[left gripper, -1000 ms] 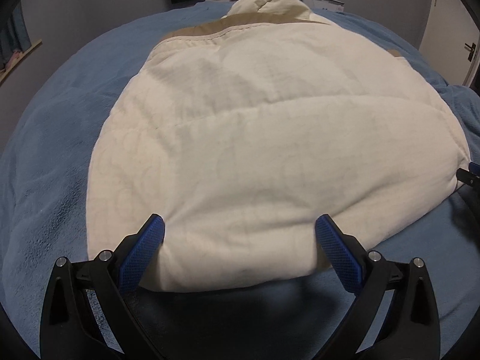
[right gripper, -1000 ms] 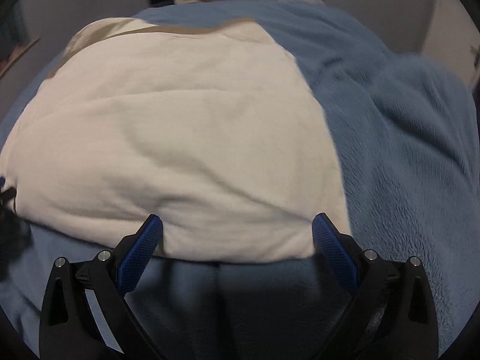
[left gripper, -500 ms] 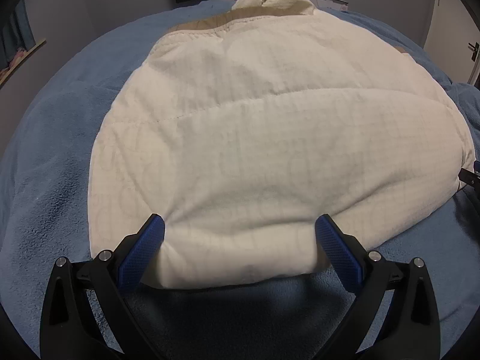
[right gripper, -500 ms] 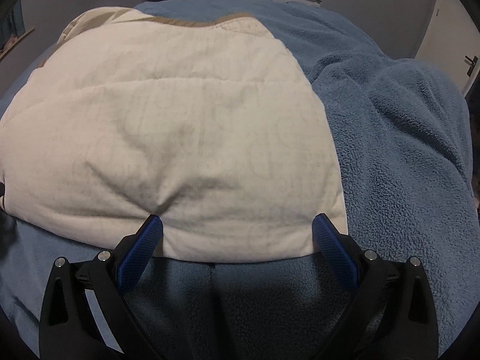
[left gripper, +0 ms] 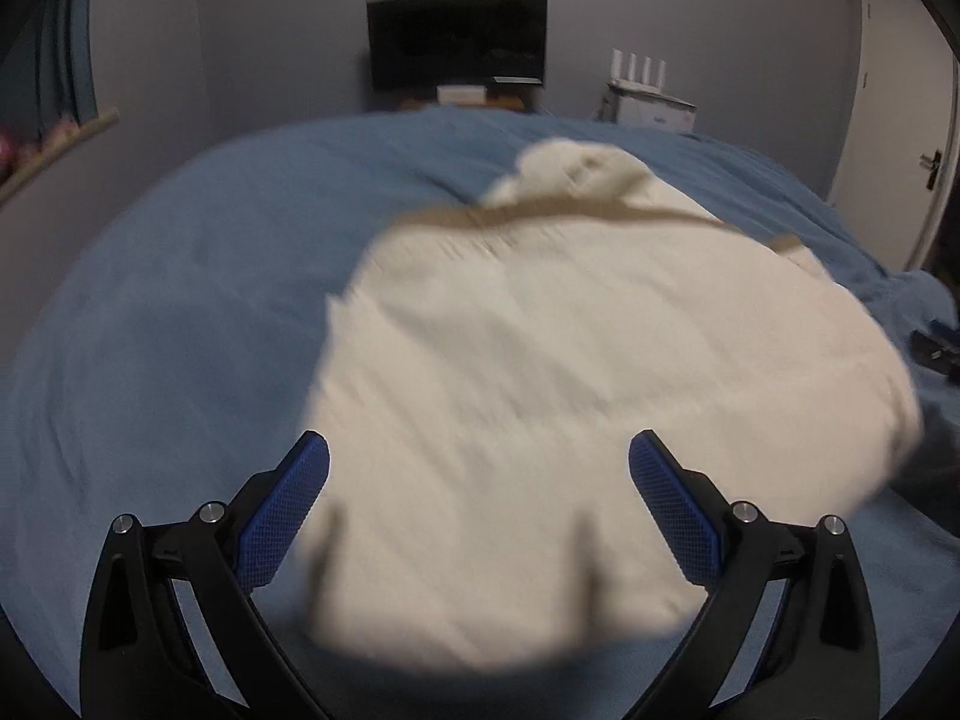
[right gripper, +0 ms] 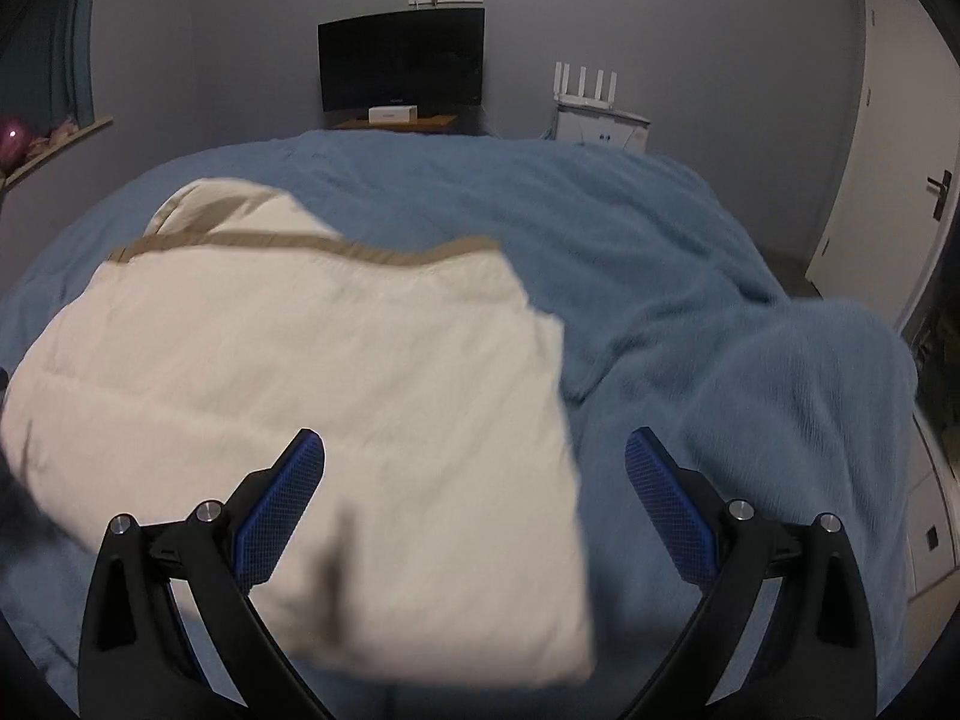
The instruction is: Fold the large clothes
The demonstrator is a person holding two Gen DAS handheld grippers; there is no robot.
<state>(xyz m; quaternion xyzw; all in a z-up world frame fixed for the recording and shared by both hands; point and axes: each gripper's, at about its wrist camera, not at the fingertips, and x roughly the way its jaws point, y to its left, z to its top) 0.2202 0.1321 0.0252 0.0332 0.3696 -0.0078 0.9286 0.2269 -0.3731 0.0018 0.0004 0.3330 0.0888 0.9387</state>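
A cream padded jacket (left gripper: 576,396) lies folded into a rough block on a blue blanket (left gripper: 180,312), with a tan band along its far edge and the collar bunched beyond it. It also shows in the right wrist view (right gripper: 312,396), blurred. My left gripper (left gripper: 479,483) is open and empty, raised above the jacket's near edge. My right gripper (right gripper: 474,480) is open and empty, above the jacket's near right corner. The right gripper's tip (left gripper: 936,348) shows at the far right of the left wrist view.
The blue blanket (right gripper: 690,300) covers a bed and is rumpled on the right. Beyond the bed stand a dark monitor (right gripper: 401,59), a white router on a box (right gripper: 591,105) and a grey wall. A white door (right gripper: 900,180) is at the right.
Both grippers have lifted and pulled back from the jacket's near edge and tilted up, so the room's far wall has come into view. The jacket lies as before. Both stay open.
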